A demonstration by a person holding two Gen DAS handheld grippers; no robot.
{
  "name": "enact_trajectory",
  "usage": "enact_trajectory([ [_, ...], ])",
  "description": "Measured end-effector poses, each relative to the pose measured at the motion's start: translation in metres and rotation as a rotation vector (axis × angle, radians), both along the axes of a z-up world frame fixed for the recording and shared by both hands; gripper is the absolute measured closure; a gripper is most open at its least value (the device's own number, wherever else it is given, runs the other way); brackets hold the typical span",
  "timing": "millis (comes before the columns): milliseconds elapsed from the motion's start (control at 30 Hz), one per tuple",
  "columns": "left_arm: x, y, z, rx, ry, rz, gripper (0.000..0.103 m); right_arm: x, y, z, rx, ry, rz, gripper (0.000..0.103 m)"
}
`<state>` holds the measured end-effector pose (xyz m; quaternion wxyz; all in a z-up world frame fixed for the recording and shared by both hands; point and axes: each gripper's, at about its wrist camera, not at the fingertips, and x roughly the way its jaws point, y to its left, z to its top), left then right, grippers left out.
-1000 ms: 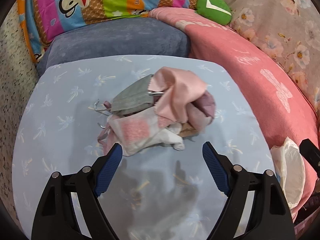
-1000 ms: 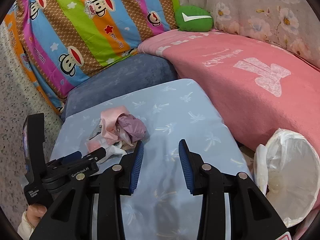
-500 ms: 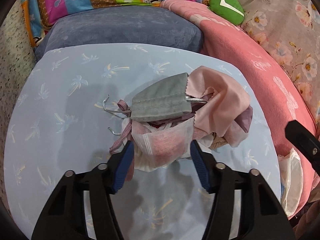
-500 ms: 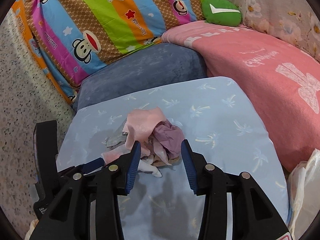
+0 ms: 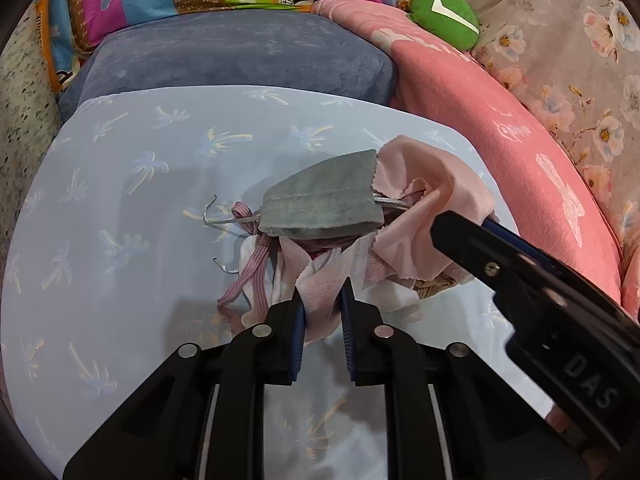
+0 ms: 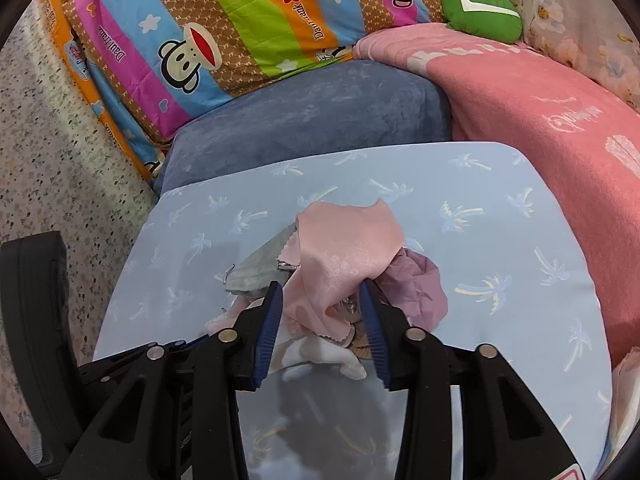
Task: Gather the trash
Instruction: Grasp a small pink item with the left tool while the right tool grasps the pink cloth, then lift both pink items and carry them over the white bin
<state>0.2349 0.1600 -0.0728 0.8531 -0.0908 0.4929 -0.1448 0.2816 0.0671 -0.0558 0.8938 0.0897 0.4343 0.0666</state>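
A pile of trash lies on the light blue palm-print table (image 5: 120,208): a grey face mask (image 5: 324,200), a pink cloth (image 5: 436,196), a pink-and-white tissue (image 5: 320,296) and a pink ribbon (image 5: 252,280). My left gripper (image 5: 321,300) is shut on the pink-and-white tissue at the pile's near edge. My right gripper (image 6: 322,300) is partly open, its jaws on either side of the pink cloth (image 6: 344,248), with a mauve cloth (image 6: 416,284) just to its right. The right gripper's body shows in the left wrist view (image 5: 540,280).
A blue-grey cushion (image 6: 312,108), a striped monkey-print quilt (image 6: 208,20) and a pink blanket (image 6: 540,92) ring the table's far side. A green plush (image 6: 480,4) sits at the back. A white bag's edge (image 6: 624,400) shows at the lower right.
Both grippers moved forward into the pile. The left gripper closed from wide open onto the pink-and-white tissue. The right gripper now straddles the pink cloth.
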Motion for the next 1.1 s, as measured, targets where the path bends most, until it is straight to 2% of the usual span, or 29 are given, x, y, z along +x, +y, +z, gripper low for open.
enact_trajectory([
  [67,-0.001,0.001,0.002,-0.002,-0.003,0.001,0.087,0.002,0.001,-0.002,0.001,0.011,0.002,0.094],
  [167,-0.002,0.003,0.006,-0.01,-0.007,0.003,0.09,-0.003,-0.001,0.0,0.009,0.007,-0.002,0.101],
  [433,-0.017,-0.001,0.027,-0.025,-0.056,-0.014,0.092,-0.034,-0.017,0.035,0.035,-0.066,-0.029,0.102],
  [667,-0.036,-0.013,0.052,-0.042,-0.112,-0.052,0.093,-0.072,-0.035,0.073,0.011,-0.151,-0.075,0.102],
  [900,-0.061,-0.039,0.079,-0.053,-0.178,-0.118,0.093,-0.112,-0.065,0.102,0.008,-0.21,-0.132,0.102],
  [1100,-0.083,-0.07,0.098,-0.059,-0.221,-0.184,0.093,-0.146,-0.095,0.114,0.007,-0.241,-0.194,0.102],
])
